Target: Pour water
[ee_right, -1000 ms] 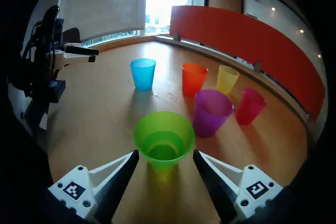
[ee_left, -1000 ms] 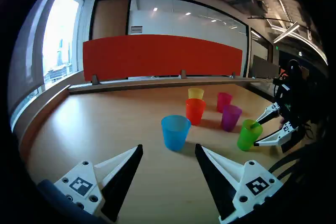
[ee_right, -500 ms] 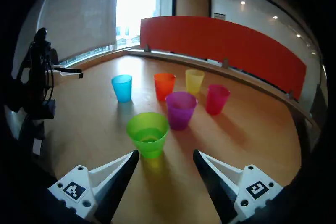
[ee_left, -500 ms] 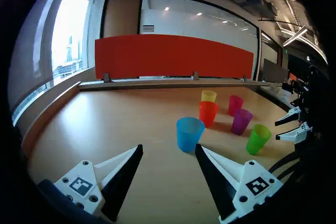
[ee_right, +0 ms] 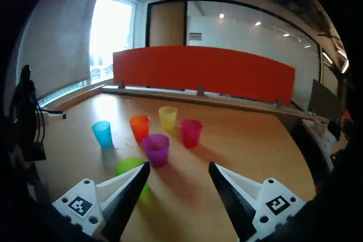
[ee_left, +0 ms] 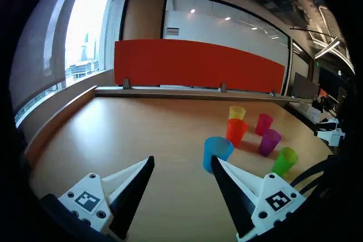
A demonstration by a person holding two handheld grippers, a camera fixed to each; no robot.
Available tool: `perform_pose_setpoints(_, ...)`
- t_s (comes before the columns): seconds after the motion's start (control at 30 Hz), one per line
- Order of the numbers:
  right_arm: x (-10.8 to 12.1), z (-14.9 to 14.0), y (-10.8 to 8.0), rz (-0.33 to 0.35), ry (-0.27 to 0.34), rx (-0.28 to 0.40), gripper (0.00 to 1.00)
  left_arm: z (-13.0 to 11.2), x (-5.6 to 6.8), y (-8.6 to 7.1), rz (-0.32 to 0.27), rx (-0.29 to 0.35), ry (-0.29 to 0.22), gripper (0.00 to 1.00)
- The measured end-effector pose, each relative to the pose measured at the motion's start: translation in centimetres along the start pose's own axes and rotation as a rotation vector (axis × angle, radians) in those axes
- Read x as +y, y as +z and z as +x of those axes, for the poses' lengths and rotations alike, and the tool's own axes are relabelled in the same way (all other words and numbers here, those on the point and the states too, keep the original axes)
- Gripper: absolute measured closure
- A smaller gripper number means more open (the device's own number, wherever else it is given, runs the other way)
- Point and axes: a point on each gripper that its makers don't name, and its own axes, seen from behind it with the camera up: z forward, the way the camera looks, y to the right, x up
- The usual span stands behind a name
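Six plastic cups stand upright on the wooden table. In the left gripper view they sit right of centre: blue cup nearest, orange cup, yellow cup, pink cup, purple cup, green cup. My left gripper is open and empty, with the blue cup just beyond its right finger. My right gripper is open and empty. Its left finger partly hides the green cup, and the purple cup stands just ahead. The left gripper's tips show far left.
A red partition runs along the table's far edge, with a glass wall behind it. Windows line the left side. Black cables hang by the left gripper. Wide bare tabletop lies right of the cups.
Both grippers have drawn back from the cups, which now look smaller. The right gripper backed away from the green cup. In the left gripper view the cups have slid rightward.
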Motion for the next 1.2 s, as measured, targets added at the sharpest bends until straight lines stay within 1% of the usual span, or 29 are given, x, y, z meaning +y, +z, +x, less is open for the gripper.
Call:
perform_pose_setpoints(0.2,3.0,4.8,-0.4,-0.119,0.069,0.111,0.0,0.9,-1.8,0.2,0.025,0.008,0.001,0.08)
perform_pose_setpoints(0.3,4.3,7.2,-0.6,-0.175,0.088,0.171,0.0,1.2,-2.6,0.3,0.031,0.007,0.0,0.08)
perform_pose_setpoints(0.4,4.9,9.2,-0.7,-0.208,0.089,0.21,0.0,1.6,-3.2,0.6,0.028,0.011,-0.012,0.08)
perform_pose_setpoints(0.5,5.0,10.8,-0.5,-0.227,0.083,0.239,0.0,1.9,-3.7,1.0,0.022,0.01,-0.022,0.08)
perform_pose_setpoints(0.67,5.4,12.4,0.3,-0.255,0.07,0.274,0.0,2.6,-4.3,1.7,0.025,0.015,-0.025,0.08)
perform_pose_setpoints(0.8,7.0,13.6,0.9,-0.296,0.054,0.294,0.0,3.9,-4.4,2.0,0.039,0.045,-0.03,0.08)
perform_pose_setpoints(0.9,8.1,14.7,1.2,-0.306,0.037,0.314,0.0,4.9,-4.6,2.1,0.054,0.077,-0.025,0.08)
perform_pose_setpoints(1.0,9.0,15.9,1.3,-0.318,0.042,0.336,0.0,5.4,-4.7,2.3,0.065,0.097,-0.015,0.08)
perform_pose_setpoints(1.1,9.3,16.9,1.4,-0.321,0.052,0.361,0.0,5.9,-4.9,2.3,0.071,0.116,-0.008,0.08)
perform_pose_setpoints(1.2,9.3,17.2,1.6,-0.317,0.061,0.37,0.0,6.7,-5.0,2.3,0.074,0.144,-0.006,0.08)
